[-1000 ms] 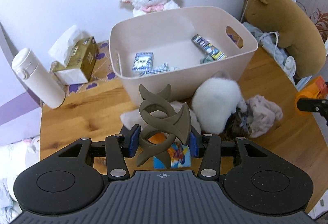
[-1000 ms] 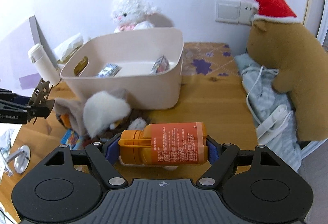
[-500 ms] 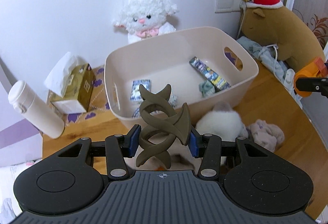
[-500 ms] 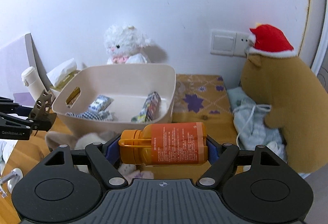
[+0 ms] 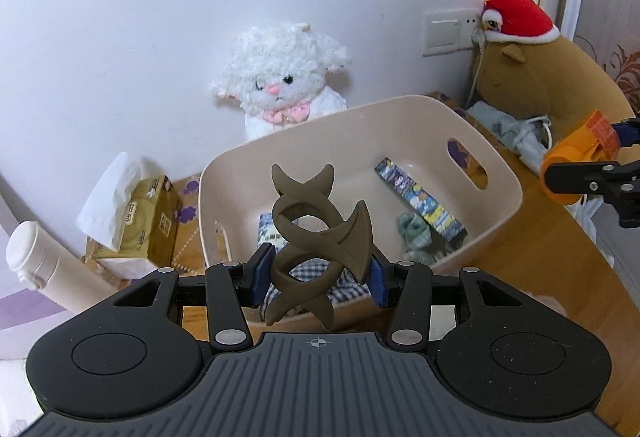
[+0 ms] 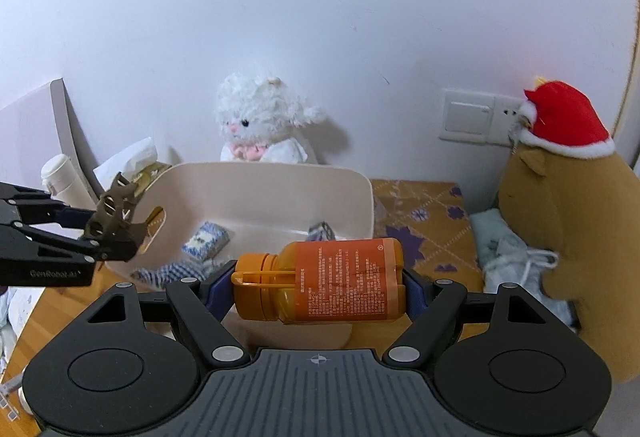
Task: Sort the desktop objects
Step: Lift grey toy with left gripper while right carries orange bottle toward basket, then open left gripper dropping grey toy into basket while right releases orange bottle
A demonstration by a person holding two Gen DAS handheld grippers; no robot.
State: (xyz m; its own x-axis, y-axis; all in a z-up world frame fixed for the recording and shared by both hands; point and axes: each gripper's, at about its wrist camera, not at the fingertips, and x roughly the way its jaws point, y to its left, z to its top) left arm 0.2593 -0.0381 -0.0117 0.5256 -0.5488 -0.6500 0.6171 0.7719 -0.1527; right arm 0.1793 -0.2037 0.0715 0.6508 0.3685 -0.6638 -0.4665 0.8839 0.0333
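My left claw (image 5: 318, 275) is clamped on a dark olive hair clip (image 5: 318, 245), its blue pads pressing the clip from either side, and the clip stands upright between them with its curved prongs pointing up. My right claw (image 6: 320, 283) grips an orange bottle (image 6: 320, 283) by its two ends, cap to my left, base to my right, so its long axis lies crosswise to the fingers.

What matters for the drop is the cream bin (image 5: 508, 193). It sits straight ahead of both claws and lower, on the wooden worktop (image 5: 560, 249). From the left wrist view the clip appears to hang over the near wall, with the open cavity just beyond it. From the right wrist view the bottle is in front of the bin's near right corner, so my left claw looks the nearer to a clean release; the fisheye makes that hard to be sure of.

Inside the bin lie a checked cloth (image 5: 316, 283), a small blue packet (image 6: 206, 239) and a long printed box (image 5: 420, 205), leaving bare floor in the middle. The bottle is smooth and rigid, with a label of fine print; the clip is matte with an open, looping frame.
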